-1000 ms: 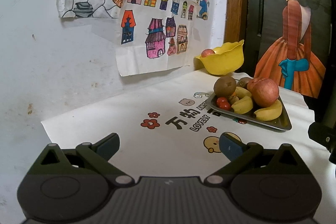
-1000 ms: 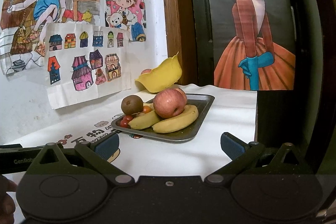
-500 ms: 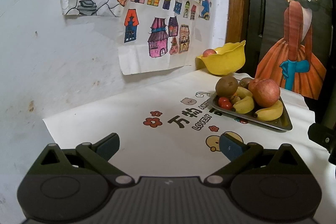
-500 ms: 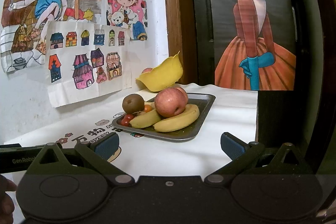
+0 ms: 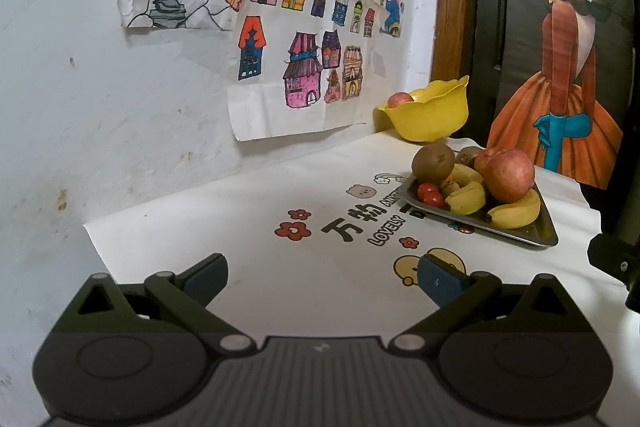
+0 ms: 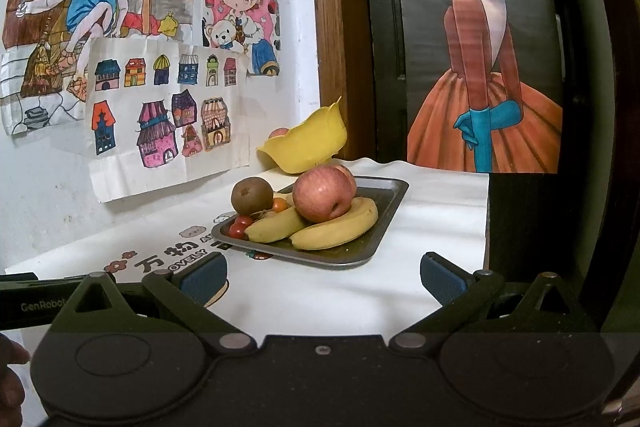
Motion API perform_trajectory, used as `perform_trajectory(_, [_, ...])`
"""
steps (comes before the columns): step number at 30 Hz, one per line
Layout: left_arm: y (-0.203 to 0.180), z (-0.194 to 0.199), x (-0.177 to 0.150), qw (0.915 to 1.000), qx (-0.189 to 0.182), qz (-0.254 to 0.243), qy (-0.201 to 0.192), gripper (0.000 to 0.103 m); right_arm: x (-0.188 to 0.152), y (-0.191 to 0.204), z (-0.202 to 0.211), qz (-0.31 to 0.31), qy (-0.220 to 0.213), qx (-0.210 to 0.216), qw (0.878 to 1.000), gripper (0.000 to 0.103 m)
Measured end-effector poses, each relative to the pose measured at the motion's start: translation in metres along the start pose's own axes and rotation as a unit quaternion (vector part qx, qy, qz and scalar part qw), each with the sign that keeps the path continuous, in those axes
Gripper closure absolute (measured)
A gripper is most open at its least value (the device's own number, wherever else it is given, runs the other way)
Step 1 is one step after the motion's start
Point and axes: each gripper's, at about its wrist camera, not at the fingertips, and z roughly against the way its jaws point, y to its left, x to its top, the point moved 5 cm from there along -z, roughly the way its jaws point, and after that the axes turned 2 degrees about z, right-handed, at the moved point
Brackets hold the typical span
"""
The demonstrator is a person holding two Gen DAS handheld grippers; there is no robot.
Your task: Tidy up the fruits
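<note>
The left gripper (image 5: 322, 277) hovers low over the white printed tablecloth (image 5: 248, 227), its blue-padded fingers (image 5: 206, 277) spread wide with nothing between them. It points forward along the table toward the wall, with the fruit off to its right and well ahead.

The right gripper (image 6: 322, 273) is also held low above the cloth, jaws spread apart and empty, aimed almost straight at the grey rectangular metal tray (image 6: 384, 211), which lies just beyond its fingertips. At the left edge of the right wrist view, the dark body of the other tool reaches in, and part of a hand (image 6: 10, 383) shows at the bottom corner.

On the tray sit a large red apple (image 6: 322, 197) resting on two yellow bananas (image 6: 336, 227), a brown kiwi (image 6: 252, 193) at the tray's far-left end, and small red cherry tomatoes (image 6: 240, 227) below the kiwi. In the left wrist view a second kiwi (image 5: 468, 155) peeks out behind the apple.

Behind the tray, near the wall and the wooden door frame (image 6: 328, 27), stands a yellow petal-edged plastic bowl (image 6: 308, 147) with one reddish fruit (image 5: 400, 99) showing over its rim. Coloured children's drawings (image 6: 160, 115) hang on the white wall.
</note>
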Motion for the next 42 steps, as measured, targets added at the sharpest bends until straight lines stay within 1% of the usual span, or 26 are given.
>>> perform_trajectory(36, [-0.0008,0.0017,-0.0010,1.0000,0.001,0.000,-0.001,0.000,-0.0024,-0.0010,0.0012,-0.001,0.003,0.001,1.000,0.001])
perform_trajectory(42, [-0.0033,0.0034,-0.0009,1.0000,-0.004,0.000,-0.003,0.000,-0.0018,-0.0009,0.0013,-0.001,0.003,0.001,1.000,0.001])
